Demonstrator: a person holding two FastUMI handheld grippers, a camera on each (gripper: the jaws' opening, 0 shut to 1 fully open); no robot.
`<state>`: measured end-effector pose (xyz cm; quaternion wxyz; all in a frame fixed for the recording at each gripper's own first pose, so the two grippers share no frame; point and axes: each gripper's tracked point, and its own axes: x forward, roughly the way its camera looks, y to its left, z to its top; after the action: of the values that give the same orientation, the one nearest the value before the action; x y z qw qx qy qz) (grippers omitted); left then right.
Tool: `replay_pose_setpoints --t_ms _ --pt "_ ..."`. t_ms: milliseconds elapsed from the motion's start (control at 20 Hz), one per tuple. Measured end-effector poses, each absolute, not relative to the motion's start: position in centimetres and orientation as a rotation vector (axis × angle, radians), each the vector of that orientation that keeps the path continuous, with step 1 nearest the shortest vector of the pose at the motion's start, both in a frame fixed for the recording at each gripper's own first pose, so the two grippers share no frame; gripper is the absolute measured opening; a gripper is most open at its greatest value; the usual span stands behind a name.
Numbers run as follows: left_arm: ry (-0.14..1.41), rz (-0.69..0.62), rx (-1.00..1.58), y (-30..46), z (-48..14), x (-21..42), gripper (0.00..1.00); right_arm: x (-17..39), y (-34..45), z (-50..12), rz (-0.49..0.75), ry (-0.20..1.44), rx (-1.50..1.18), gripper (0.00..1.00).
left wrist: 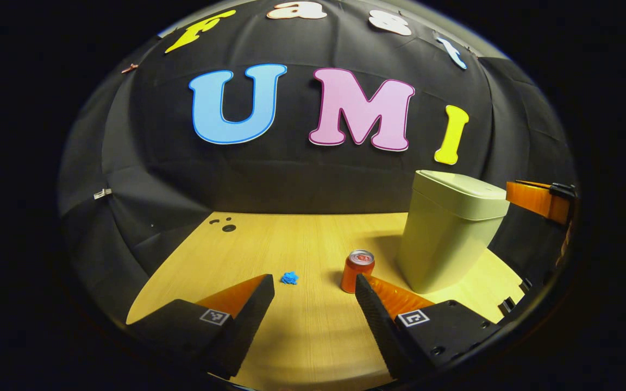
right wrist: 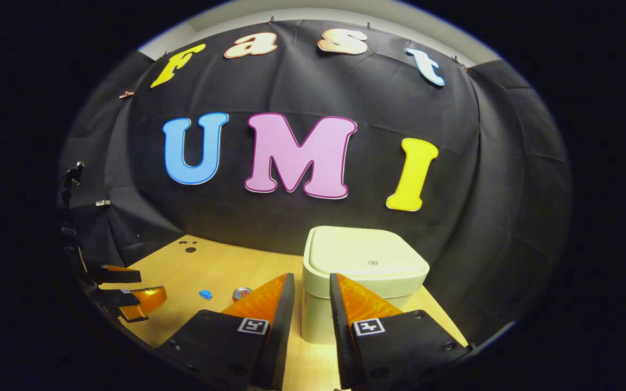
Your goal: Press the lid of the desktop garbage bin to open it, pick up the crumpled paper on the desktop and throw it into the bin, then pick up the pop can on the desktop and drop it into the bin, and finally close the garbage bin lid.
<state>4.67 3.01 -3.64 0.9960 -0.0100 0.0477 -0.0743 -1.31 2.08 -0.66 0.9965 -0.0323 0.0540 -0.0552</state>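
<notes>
A pale green desktop garbage bin (right wrist: pixel 364 282) stands on a light wooden surface (left wrist: pixel 291 239) near the dark cloth wall, its lid (right wrist: pixel 367 255) down and flat. In the right gripper view the right tongs (right wrist: pixel 312 288) hover just in front of the bin and above it, their two fingers parted by a narrow gap with nothing between them. In the left gripper view the left tongs (left wrist: pixel 314 285) are spread wide and also empty, held low over the surface.

Between the left tongs' fingers, farther off, lies the crumpled paper (left wrist: pixel 289 278) — a small blue wad. The pop can (left wrist: pixel 357 270) stands upright just beside it, near the foot of the bin.

The lid is not yet pressed, so the first step looks undone. The risks from here, as I judge them:

- The bin looks light and tall; a push landing near the lid's edge, or at a slant, could slide or tip it rather than spring the latch.
- The can stands close to the bin — a shoved bin could knock it over and send it rolling.
- The paper is tiny against wide tongs, so a closing grip could pinch air or flick it away.
</notes>
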Motion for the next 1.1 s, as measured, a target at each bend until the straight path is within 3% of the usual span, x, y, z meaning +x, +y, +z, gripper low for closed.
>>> replay_pose_setpoints --t_ms 150,200,250,350,450,750,1100 --pt "0.101 -0.149 -0.024 3.2 -3.9 4.7 0.96 -1.1 2.6 -0.4 -0.102 0.111 -0.058 0.42" --pt "0.102 -0.150 -0.024 3.2 -3.8 4.8 0.96 -1.0 2.2 -0.4 -0.104 0.111 -0.061 0.37" --pt "0.100 -0.151 -0.022 3.2 -3.8 4.8 0.96 -0.9 2.4 -0.3 -0.099 0.110 -0.056 0.20" --pt "0.098 -0.151 -0.019 3.3 -3.8 4.9 0.96 -0.8 2.6 -0.1 -0.103 0.111 -0.055 0.20" --pt "0.095 -0.154 -0.016 3.3 -3.7 4.9 0.96 -0.8 2.5 -0.2 -0.095 0.113 -0.058 0.04" --pt "0.101 -0.162 -0.014 3.2 -3.9 5.1 0.96 -0.3 2.8 0.2 -0.039 0.143 -0.050 0.05" --pt "0.116 -0.154 -0.007 3.5 -4.3 5.1 0.96 1.4 -0.2 1.7 -0.079 0.154 -0.022 0.05"
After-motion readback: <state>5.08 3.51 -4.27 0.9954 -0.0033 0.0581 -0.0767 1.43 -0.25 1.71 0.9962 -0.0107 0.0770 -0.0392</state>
